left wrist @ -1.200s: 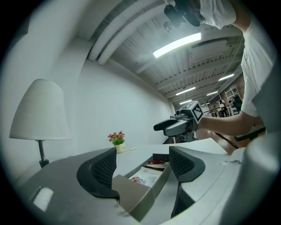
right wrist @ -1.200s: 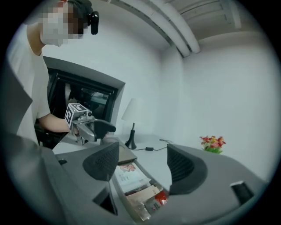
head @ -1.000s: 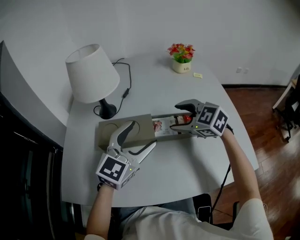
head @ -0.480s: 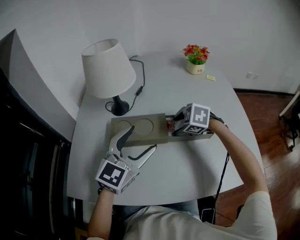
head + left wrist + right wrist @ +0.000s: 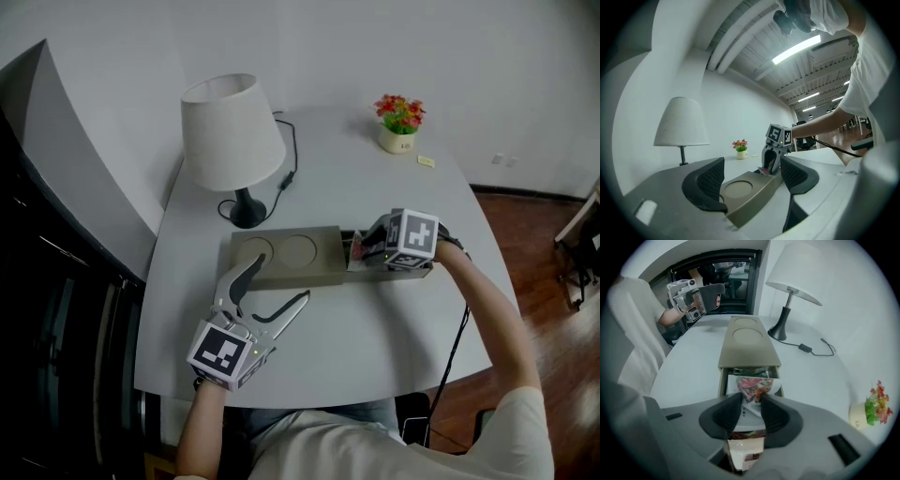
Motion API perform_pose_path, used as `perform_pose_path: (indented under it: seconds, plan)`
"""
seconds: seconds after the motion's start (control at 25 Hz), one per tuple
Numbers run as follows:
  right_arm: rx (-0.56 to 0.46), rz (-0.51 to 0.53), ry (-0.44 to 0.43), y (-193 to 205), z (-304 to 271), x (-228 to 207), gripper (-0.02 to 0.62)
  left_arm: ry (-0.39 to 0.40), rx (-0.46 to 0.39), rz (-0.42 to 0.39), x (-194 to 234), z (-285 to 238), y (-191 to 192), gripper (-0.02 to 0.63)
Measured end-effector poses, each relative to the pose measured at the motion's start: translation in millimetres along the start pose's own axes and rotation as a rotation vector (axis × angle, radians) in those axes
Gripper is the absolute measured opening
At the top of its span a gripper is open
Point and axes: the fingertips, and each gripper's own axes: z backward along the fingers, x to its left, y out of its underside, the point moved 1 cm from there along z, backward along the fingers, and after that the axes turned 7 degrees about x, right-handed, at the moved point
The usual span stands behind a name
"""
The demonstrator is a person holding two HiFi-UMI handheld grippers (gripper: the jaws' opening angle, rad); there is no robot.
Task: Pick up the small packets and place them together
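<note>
A tan box [image 5: 286, 258] lies mid-table with its drawer [image 5: 723, 380] pulled out toward the right. Small packets lie in the drawer. My right gripper [image 5: 361, 251] reaches into it from the right. Its jaws are closing, and a red-and-green printed packet [image 5: 752, 386] is pinched and bent between the pads of the right gripper [image 5: 751, 404]. A second white-and-red packet [image 5: 745, 453] shows lower down under the gripper body. My left gripper [image 5: 279, 286] hovers open at the box's front edge, holding nothing. In the left gripper view the box [image 5: 745, 187] lies between the open jaws, untouched.
A white-shaded lamp [image 5: 232, 131] stands behind the box, its cable [image 5: 289, 169] trailing toward the back. A small flower pot [image 5: 400, 122] and a yellow note [image 5: 426, 161] sit at the far right corner. The table's front edge is near my left hand.
My right gripper has tipped down over the open drawer and its jaws have narrowed onto a packet. The left gripper has stayed in place, still open.
</note>
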Motion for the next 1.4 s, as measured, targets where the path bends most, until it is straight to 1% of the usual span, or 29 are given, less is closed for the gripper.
perform_pose_path:
  seconds: [0.08, 0.16, 0.24, 0.32, 0.44, 0.64, 0.72, 0.8, 0.88, 0.96, 1.08, 1.16, 1.2, 1.24, 1.28, 1.32, 1.36, 1.4]
  plan:
    - [-0.02, -0.014, 0.02, 4, 18, -3, 0.149, -0.013, -0.008, 0.009, 7, 8, 1, 0.364]
    - [-0.076, -0.03, 0.036, -3, 41, -7, 0.147, -0.027, -0.023, 0.021, 14, 16, 1, 0.364]
    - [-0.151, -0.052, 0.051, -18, 63, -12, 0.146, -0.041, -0.034, 0.033, 20, 24, 0, 0.354]
    - [-0.221, -0.062, 0.04, -40, 73, -14, 0.144, -0.054, -0.041, 0.044, 24, 32, 1, 0.355]
    - [-0.263, -0.012, 0.014, -88, 63, -10, 0.144, -0.068, -0.033, 0.052, 26, 44, 7, 0.355]
    - [-0.326, 0.102, -0.063, -191, 27, 6, 0.143, -0.118, 0.002, 0.056, 36, 73, 21, 0.355]
    - [-0.322, 0.135, -0.087, -221, 11, 13, 0.143, -0.139, 0.009, 0.06, 40, 84, 24, 0.355]
    - [-0.29, 0.16, -0.101, -240, -5, 20, 0.143, -0.155, 0.016, 0.061, 42, 94, 27, 0.356]
    - [-0.248, 0.185, -0.095, -250, -19, 24, 0.155, -0.17, 0.018, 0.061, 44, 102, 28, 0.356]
    - [-0.21, 0.199, -0.069, -252, -28, 24, 0.163, -0.181, 0.017, 0.064, 46, 108, 29, 0.355]
    - [-0.207, 0.144, -0.03, -253, -31, 15, 0.166, -0.188, 0.017, 0.072, 47, 111, 29, 0.355]
    - [-0.221, 0.109, 0.004, -251, -27, 7, 0.181, -0.186, 0.012, 0.07, 46, 111, 27, 0.355]
    - [-0.233, 0.099, 0.025, -249, -23, 4, 0.248, -0.184, 0.006, 0.069, 45, 110, 26, 0.355]
    - [-0.254, 0.09, 0.047, -247, -17, 1, 0.349, -0.183, -0.005, 0.07, 44, 110, 24, 0.354]
    - [-0.29, 0.08, 0.073, -247, -9, -2, 0.352, -0.181, -0.025, 0.077, 44, 110, 21, 0.354]
    - [-0.347, 0.069, 0.103, -246, 3, -5, 0.376, -0.176, -0.053, 0.091, 45, 109, 17, 0.354]
    - [-0.42, 0.061, 0.142, -246, 19, -7, 0.475, -0.169, -0.084, 0.11, 46, 108, 13, 0.356]
    - [-0.502, 0.053, 0.189, -244, 37, -8, 0.489, -0.161, -0.112, 0.126, 47, 106, 8, 0.357]
